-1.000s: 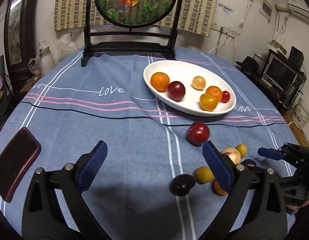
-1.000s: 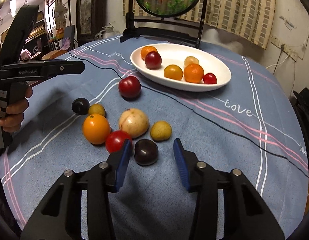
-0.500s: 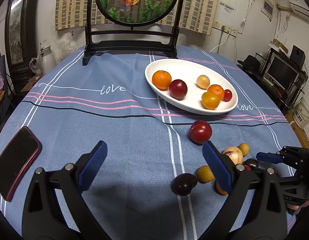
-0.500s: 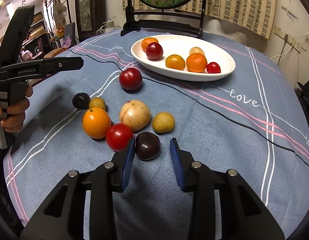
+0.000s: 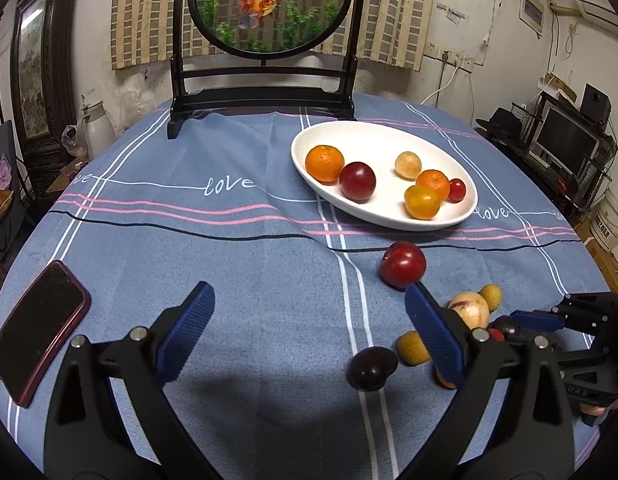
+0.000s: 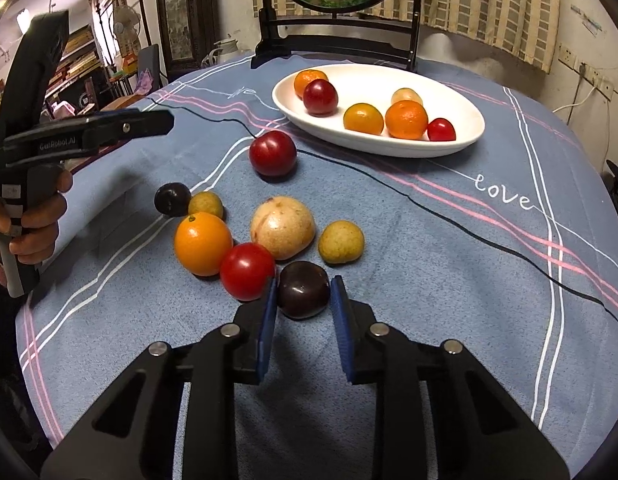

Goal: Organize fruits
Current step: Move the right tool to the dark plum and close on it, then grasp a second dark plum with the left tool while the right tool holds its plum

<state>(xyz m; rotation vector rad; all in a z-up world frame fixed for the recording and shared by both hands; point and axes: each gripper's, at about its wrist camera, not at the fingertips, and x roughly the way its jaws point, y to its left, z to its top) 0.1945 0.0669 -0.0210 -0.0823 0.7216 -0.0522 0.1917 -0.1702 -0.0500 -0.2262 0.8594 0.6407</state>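
- Since the earlier frames the right tongs [image 6: 303,302] have just been closing; their blue pads now press both sides of the dark plum [image 6: 303,289], low in the frame's centre on the worktop [image 6: 449,264].
- The red tomato [image 6: 247,270] touches the left pad.
- The left tongs [image 5: 305,330] have stayed wide open, empty.
- The white dish [image 6: 461,108] sits upper right.
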